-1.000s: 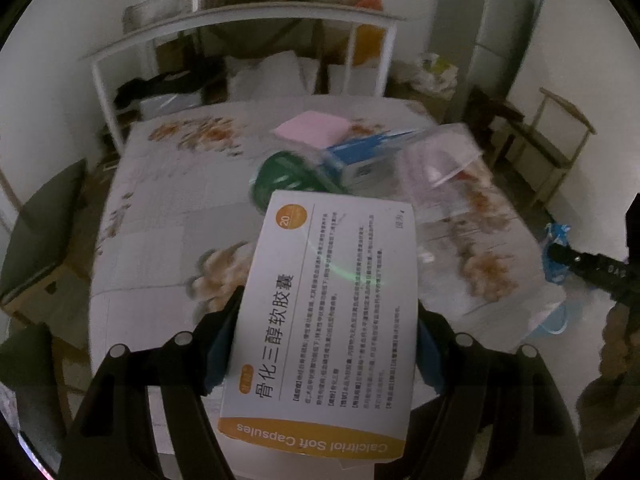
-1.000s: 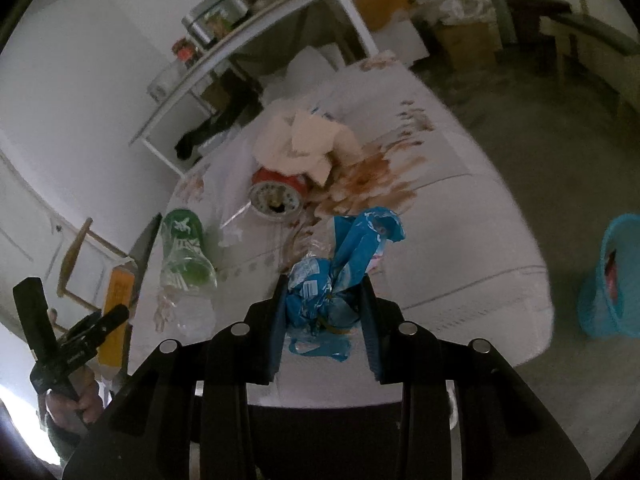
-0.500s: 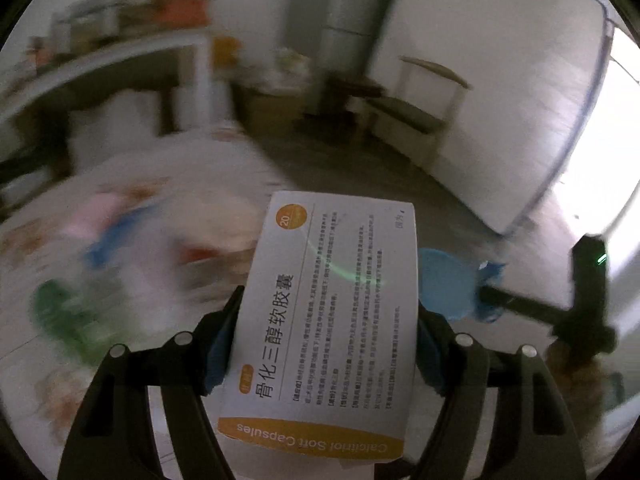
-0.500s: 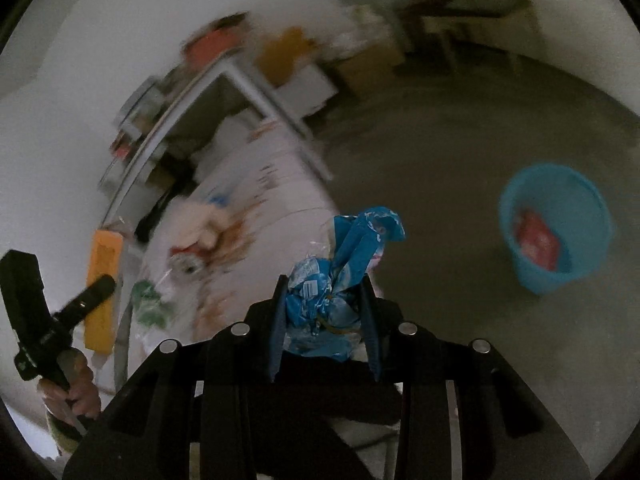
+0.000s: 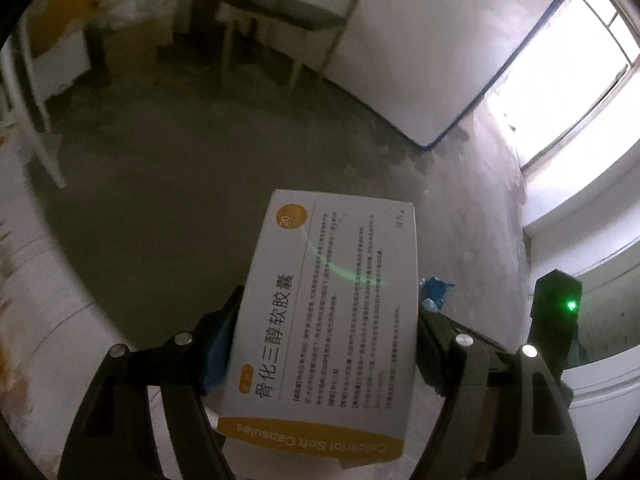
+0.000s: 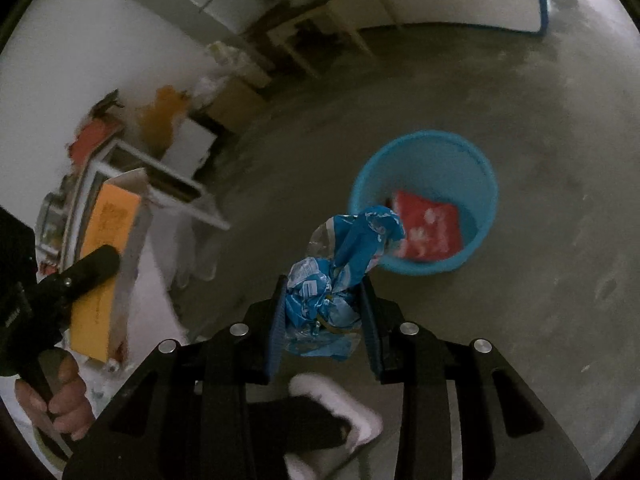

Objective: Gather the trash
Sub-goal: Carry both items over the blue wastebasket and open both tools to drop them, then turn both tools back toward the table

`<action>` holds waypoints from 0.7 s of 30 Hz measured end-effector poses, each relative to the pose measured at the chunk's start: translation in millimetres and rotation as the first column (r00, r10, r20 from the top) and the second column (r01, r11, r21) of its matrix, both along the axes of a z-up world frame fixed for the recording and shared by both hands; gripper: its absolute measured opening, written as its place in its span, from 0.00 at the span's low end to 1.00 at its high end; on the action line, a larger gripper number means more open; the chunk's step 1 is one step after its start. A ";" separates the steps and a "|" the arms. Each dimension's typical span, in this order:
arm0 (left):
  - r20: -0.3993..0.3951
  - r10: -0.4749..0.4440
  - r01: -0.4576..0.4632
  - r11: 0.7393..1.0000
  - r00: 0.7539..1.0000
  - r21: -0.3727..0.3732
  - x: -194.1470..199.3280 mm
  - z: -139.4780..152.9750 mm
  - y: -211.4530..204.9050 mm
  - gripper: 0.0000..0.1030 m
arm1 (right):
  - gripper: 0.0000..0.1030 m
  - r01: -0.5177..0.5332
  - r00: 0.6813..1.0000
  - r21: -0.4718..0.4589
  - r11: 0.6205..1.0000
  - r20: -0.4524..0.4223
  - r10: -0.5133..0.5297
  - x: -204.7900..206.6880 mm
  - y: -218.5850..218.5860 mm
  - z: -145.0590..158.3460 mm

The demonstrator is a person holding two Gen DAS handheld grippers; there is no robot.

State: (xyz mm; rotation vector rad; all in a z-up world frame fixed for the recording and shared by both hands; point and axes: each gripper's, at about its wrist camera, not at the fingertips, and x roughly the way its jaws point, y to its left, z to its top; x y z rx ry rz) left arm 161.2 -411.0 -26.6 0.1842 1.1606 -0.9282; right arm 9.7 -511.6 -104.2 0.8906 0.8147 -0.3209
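Clamping a white and orange medicine box (image 5: 328, 320) between its jaws, the left hand-held gripper (image 5: 324, 340) fills the lower middle of the left wrist view, its pads pressed on the box's long sides. Beyond the box lies bare grey floor (image 5: 180, 184), with a wooden chair (image 5: 296, 12) against the white wall at the top of the frame and a bright window (image 5: 592, 60) at the upper right.

In the right wrist view, the right hand-held gripper (image 6: 324, 320) sits at the lower middle with a crumpled blue wrapper (image 6: 340, 276) between its jaws; the jaws have just been opening a little, and the wrapper still sits between the pads, which touch its sides. Just past the wrapper's top, right of centre, a blue bin (image 6: 424, 200) stands on the floor with a red packet (image 6: 428, 228) lying inside it. At the left edge of that frame the person's hand (image 6: 60, 396) grips the other tool, with the box's orange face showing above it. A white shoe (image 6: 340, 404) shows below the jaws.
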 end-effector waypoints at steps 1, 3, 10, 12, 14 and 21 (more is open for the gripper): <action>-0.010 -0.005 0.005 1.000 1.000 -0.003 3.5 -4.1 -15.3 0.72 | 0.34 0.015 1.000 -0.006 1.000 -0.010 -0.015 5.3 -8.9 -1.9; -0.035 -0.018 0.017 1.000 0.999 -0.010 9.8 -11.7 -49.9 0.83 | 0.46 0.028 0.999 -0.039 0.999 -0.020 -0.029 21.8 -27.3 -7.8; -0.075 -0.011 0.011 1.000 0.997 -0.005 13.3 -29.0 -87.7 0.92 | 0.60 0.059 0.990 -0.051 0.997 -0.127 -0.065 43.2 -47.3 -52.6; -0.076 -0.027 0.025 0.999 0.997 -0.025 10.8 -26.5 -81.4 0.92 | 0.60 0.059 0.990 -0.049 0.997 -0.124 -0.065 37.2 -39.8 -55.2; -0.048 -0.036 0.035 0.999 0.998 -0.024 10.4 -24.2 -72.6 0.92 | 0.60 0.054 0.991 -0.037 0.998 -0.117 -0.058 27.1 -29.4 -58.1; 0.059 -0.055 0.059 0.996 0.997 -0.073 -14.1 7.6 -25.8 0.92 | 0.60 0.051 0.997 -0.012 0.999 -0.059 -0.051 -9.9 -19.4 -39.4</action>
